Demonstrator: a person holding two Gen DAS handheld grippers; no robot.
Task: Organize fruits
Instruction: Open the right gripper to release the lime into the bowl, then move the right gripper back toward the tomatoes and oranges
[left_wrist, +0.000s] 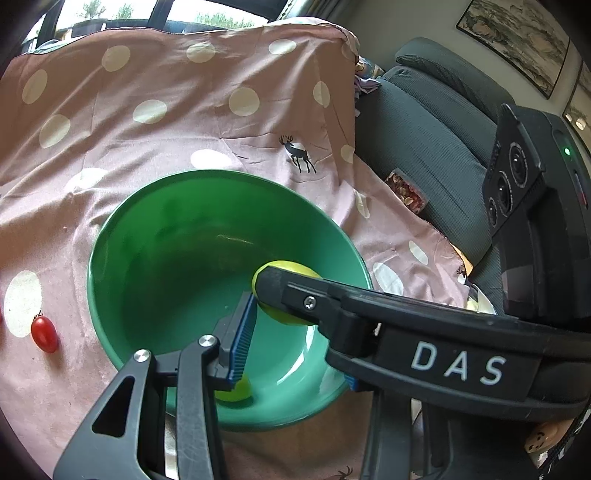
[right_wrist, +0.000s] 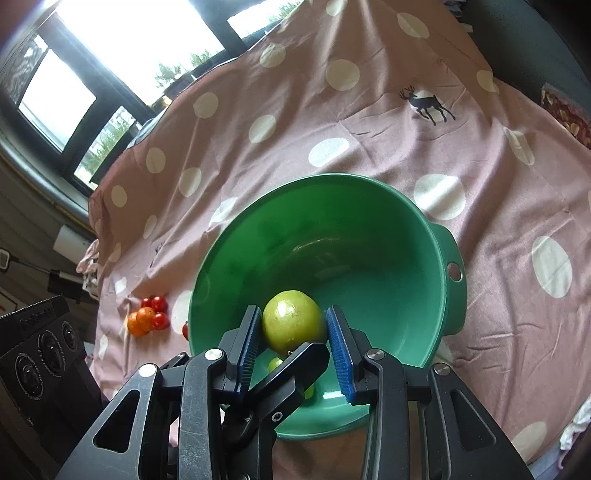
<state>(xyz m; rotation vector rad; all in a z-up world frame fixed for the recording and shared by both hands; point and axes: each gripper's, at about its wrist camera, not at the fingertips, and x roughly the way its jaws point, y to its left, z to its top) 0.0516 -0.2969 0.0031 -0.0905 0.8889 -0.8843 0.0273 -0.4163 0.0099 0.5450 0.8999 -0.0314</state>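
The right gripper (right_wrist: 291, 345) grips a green apple (right_wrist: 291, 323) inside the green bowl (right_wrist: 448, 295). The left gripper (left_wrist: 255, 350) grips a smaller green fruit (left_wrist: 236, 391). Next, I judge, both release.

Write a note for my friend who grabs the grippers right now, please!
Right gripper: fingers shut on the big green fruit, low inside the bowl.
Left gripper: also in the bowl, crossing under the right one. I cannot tell whether it holds anything.
Done: a small green fruit lies in the bowl.
Left: let go of the big fruit, then probably fetch the orange and the tomatoes on the cloth beside the bowl.
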